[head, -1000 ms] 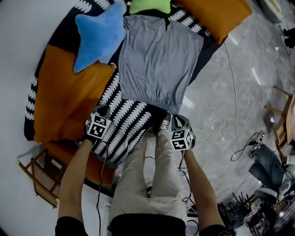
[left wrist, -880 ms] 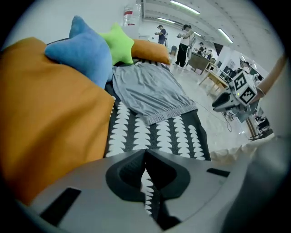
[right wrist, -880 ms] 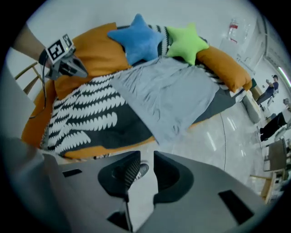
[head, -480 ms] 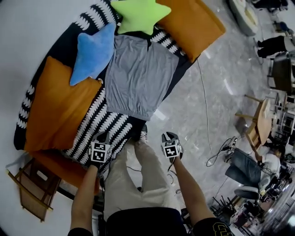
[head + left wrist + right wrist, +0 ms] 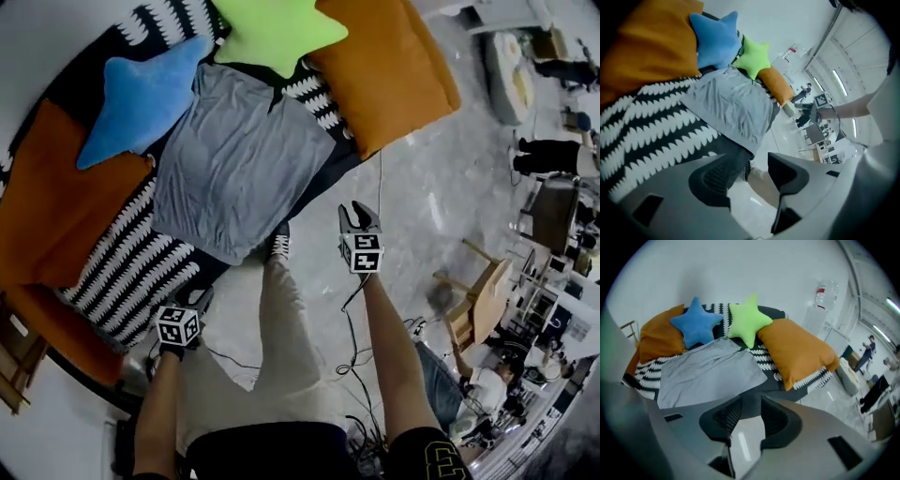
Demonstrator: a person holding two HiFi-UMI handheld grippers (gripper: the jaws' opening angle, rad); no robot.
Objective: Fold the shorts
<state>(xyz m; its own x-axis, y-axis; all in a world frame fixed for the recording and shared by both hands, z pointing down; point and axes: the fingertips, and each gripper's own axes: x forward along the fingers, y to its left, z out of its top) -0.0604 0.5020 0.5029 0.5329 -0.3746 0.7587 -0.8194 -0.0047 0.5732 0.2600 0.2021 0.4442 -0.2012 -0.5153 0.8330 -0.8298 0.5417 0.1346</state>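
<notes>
Left gripper and right gripper now stand back from the bed, jaws just opened and empty. Beyond them, the shorts lie flat on the striped cover, released. Any further fold likely requires a fresh grasp.

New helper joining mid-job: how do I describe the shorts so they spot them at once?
Look for the big black-and-white patterned cover. The shorts lie spread flat across it, next to the blue star cushion and the green star cushion. They are the only plain grey cloth; everything around them is patterned, orange or star-shaped.
</notes>
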